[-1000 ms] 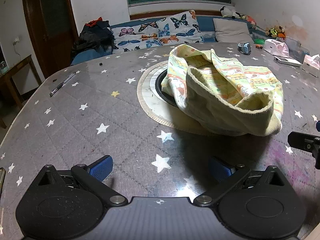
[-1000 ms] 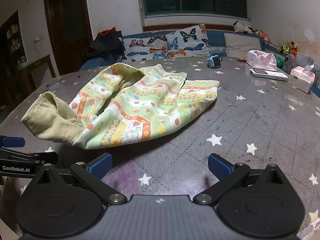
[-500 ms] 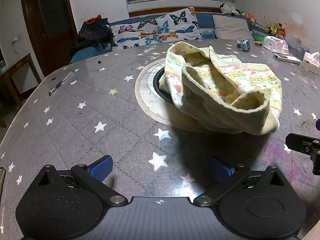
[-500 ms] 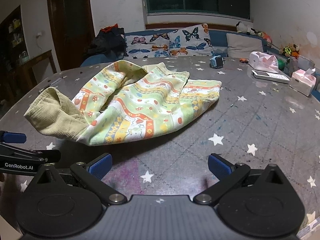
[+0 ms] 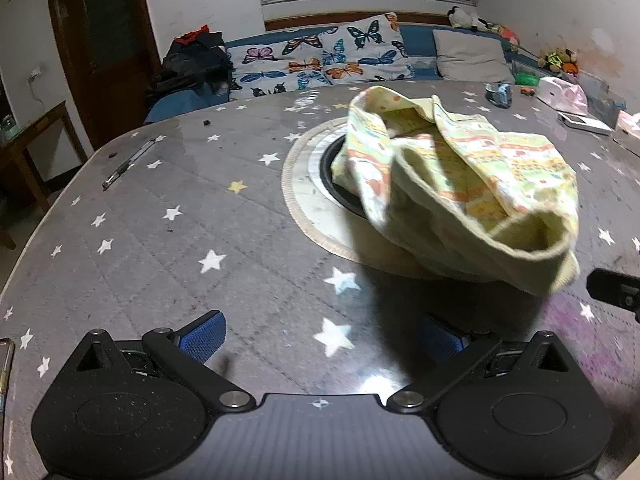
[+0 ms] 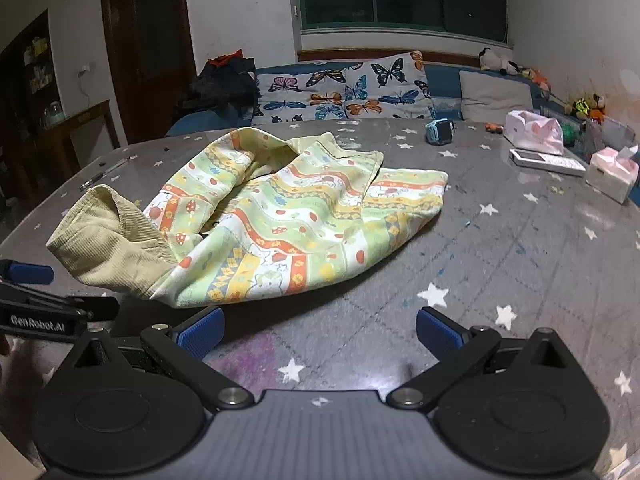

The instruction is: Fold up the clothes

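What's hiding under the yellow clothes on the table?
The clothes lie partly over a round black hole with a pale ring in the table. Its left edge shows; the rest, and anything inside, is covered.

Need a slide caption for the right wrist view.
Open right gripper faces crumpled patterned garment on star-print table.

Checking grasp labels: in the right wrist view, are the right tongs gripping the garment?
No: the right tongs stand open over bare table, short of the garment.
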The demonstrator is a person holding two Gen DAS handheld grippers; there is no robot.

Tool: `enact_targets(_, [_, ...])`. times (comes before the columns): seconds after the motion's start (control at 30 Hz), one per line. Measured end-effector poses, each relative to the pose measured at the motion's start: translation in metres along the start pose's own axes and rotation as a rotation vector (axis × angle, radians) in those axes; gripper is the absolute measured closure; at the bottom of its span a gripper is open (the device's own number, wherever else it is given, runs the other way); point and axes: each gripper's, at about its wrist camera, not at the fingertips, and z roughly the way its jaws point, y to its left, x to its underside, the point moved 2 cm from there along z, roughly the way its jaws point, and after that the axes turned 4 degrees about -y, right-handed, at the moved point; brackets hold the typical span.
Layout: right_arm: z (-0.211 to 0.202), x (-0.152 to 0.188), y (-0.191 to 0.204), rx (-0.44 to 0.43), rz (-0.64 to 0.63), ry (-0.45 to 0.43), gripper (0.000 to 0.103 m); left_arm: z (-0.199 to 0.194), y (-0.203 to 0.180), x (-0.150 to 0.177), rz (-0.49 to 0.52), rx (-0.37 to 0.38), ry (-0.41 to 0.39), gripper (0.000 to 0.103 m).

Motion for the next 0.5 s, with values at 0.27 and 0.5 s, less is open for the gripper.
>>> enact_targets(0.27, [0.009,-0.019,-0.005,-0.022,-0.018,0.005,0.0,0.006,0.027,-0.023,-0.04,-0.045,-0.023,0.0])
enact_targets(0.5, [0.025,-0.049,-0.009,-0.029,-0.046,-0.008,0.0,0.009,0.031,-0.054,-0.032,-0.048,-0.067,0.0])
